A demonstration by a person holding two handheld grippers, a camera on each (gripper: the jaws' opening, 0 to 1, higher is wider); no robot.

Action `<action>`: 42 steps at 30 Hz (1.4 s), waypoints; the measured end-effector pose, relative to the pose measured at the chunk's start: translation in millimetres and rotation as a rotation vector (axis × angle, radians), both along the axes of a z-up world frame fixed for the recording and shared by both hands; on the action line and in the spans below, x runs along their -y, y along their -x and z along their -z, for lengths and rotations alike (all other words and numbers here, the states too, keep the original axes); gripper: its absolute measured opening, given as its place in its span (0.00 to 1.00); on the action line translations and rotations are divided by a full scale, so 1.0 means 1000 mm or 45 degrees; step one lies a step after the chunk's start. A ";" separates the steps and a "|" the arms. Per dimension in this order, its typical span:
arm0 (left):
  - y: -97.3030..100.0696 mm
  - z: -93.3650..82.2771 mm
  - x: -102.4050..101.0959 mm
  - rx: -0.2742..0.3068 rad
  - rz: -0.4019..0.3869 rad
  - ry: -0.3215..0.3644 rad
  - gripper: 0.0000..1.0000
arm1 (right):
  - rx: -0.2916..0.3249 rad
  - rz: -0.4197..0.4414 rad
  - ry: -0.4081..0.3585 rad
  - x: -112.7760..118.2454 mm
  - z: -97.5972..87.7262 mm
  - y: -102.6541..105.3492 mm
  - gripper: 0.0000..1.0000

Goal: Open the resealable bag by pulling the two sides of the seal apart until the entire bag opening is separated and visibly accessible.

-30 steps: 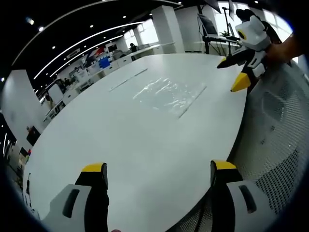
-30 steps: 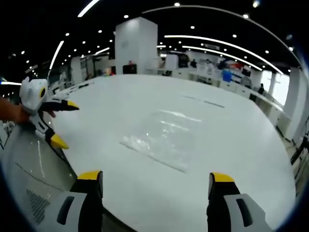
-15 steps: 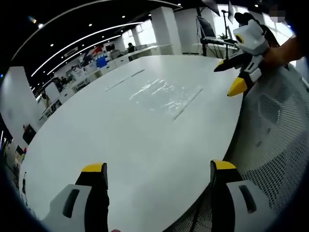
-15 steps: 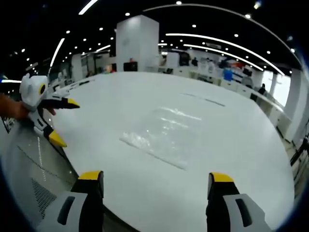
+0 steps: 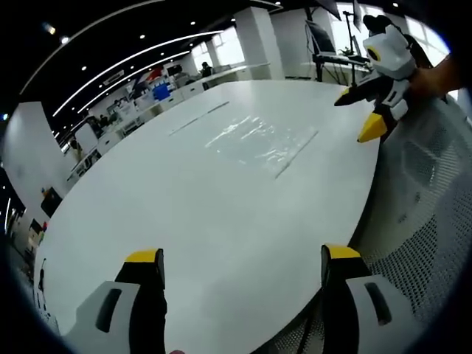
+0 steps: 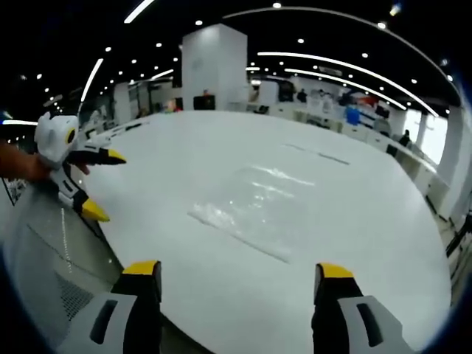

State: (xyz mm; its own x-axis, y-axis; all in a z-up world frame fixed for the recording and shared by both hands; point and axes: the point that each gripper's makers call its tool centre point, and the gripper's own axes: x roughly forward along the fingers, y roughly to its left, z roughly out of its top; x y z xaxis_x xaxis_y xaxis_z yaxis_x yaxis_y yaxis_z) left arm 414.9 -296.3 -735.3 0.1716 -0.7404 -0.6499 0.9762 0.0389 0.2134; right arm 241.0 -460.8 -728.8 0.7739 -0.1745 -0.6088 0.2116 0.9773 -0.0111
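Lying flat on the big white table [image 5: 184, 221], the clear resealable bag [image 5: 259, 140] sits toward one o'clock in the left gripper view, well apart from both tools. Its seal strip runs along the edge nearest the table's rim, and the plastic is so glassy that I cannot tell whether that seal is pressed together or parted. At the bottom of this view the left gripper [image 5: 243, 269] rises with its yellow-tipped jaws spread wide, nothing between them, hanging over the near part of the table. Up at two o'clock the right gripper [image 5: 369, 110] comes in, a person's hand [image 5: 442, 74] behind it, its yellow tips spread and pointing at the table edge, clear of the bag. A white perforated chair back [image 5: 420, 214] curves along the three o'clock side.

In the right gripper view the left gripper [image 6: 99, 184] shows at nine o'clock, held by a hand [image 6: 22, 166], tips apart, beside the table [image 6: 354, 221] rim. The bag [image 6: 254, 210] lies near the middle, seal edge toward the camera. The right gripper [image 6: 240, 276] stands at six o'clock, jaws wide and empty. A white pillar [image 6: 214, 70] rises at twelve o'clock.
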 end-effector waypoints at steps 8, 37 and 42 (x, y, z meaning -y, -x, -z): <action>-0.002 -0.001 -0.001 0.010 0.001 0.004 0.85 | 0.010 -0.023 0.003 -0.003 -0.002 -0.003 0.79; 0.005 0.000 0.000 -0.003 0.050 0.000 0.84 | -0.136 -0.422 0.052 0.018 0.019 -0.053 0.44; 0.007 0.002 0.000 -0.009 0.063 -0.014 0.83 | -0.216 -0.418 0.037 0.029 0.033 -0.053 0.33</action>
